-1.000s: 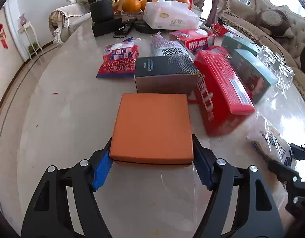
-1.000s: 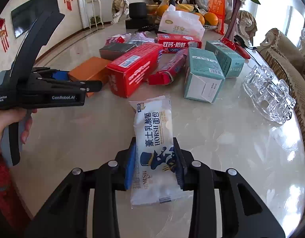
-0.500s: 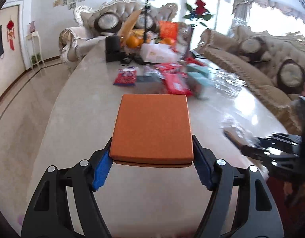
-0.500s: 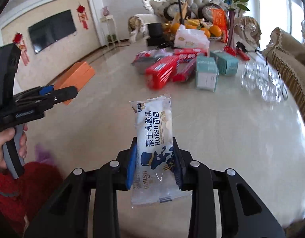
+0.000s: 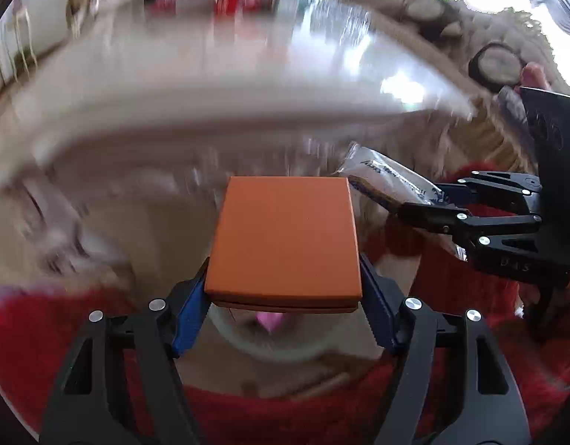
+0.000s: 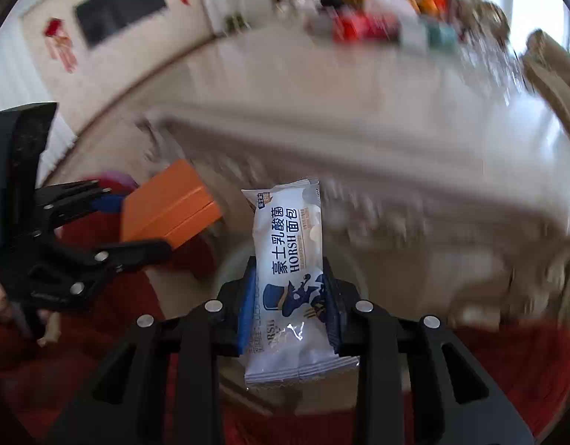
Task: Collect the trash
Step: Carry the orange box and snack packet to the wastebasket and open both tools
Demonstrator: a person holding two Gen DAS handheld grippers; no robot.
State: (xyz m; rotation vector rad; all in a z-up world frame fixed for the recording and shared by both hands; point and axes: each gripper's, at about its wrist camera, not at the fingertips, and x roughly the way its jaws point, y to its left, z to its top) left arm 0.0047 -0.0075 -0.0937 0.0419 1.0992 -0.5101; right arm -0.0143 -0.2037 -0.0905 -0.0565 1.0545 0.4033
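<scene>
From our left wrist camera we see the flat top of the orange box [image 5: 285, 237] and, below it, a blurred pale round rim with something pink [image 5: 272, 320] inside; the right wrist camera shows none of that pink, but it gives us the box's side seam and the printed front of the bread packet [image 6: 290, 270]. Our left gripper [image 5: 283, 315] is spread wide and clamped on the box's two side edges, holding it level in the air. Just beside it, our right gripper [image 6: 288, 304] is closed narrow on the packet's lower half. The table [image 6: 359, 118] behind is motion-blurred
</scene>
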